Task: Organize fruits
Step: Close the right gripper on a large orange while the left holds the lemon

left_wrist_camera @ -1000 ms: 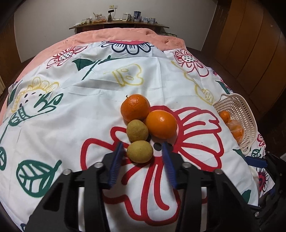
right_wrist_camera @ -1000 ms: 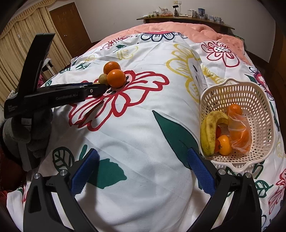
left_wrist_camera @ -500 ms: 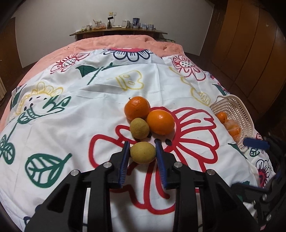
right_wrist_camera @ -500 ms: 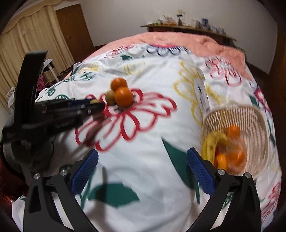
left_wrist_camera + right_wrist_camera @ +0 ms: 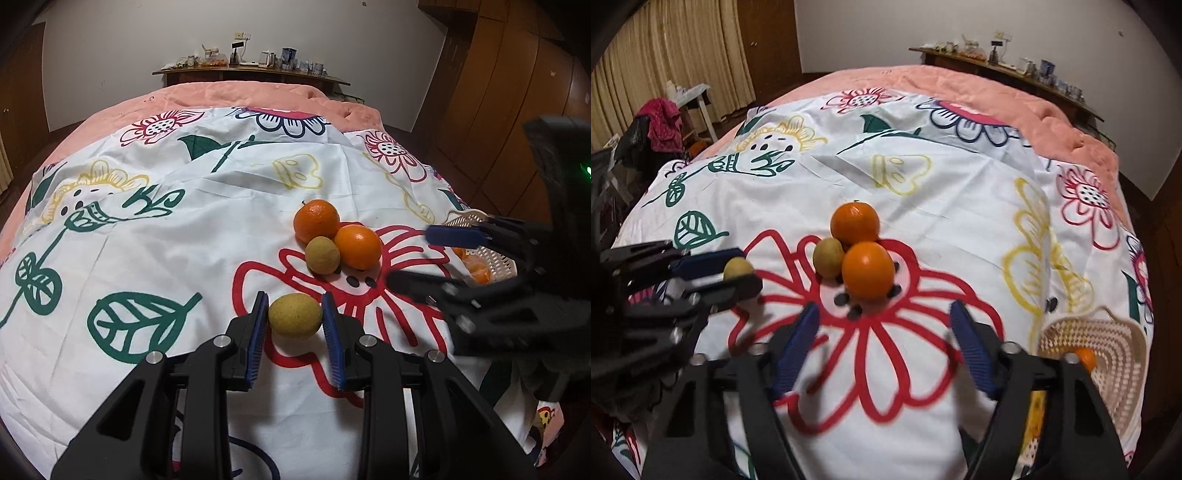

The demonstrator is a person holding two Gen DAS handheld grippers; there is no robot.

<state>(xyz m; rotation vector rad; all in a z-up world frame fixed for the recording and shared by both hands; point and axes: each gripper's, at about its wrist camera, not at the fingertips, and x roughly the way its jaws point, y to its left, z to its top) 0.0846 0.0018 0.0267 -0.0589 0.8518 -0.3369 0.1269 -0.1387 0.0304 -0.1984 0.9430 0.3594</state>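
**Fruit sorting on a bed, part done: some fruit already in the basket, four pieces still outside it.**
On the bed, the floral sheet (image 5: 184,229) carries the cream lattice basket (image 5: 1115,354) at its right edge; oranges show inside it, the rest is hidden. Left on the sheet: two oranges (image 5: 316,220) (image 5: 358,246) and a yellow-green fruit (image 5: 322,254), touching in a cluster. The left hand-held gripper (image 5: 294,325) pinches a second yellow-green fruit (image 5: 294,314), apart from the cluster and not yet at the basket. The right hand-held gripper (image 5: 884,347), jaws lately closing but spread and empty, points at the cluster, probably next.
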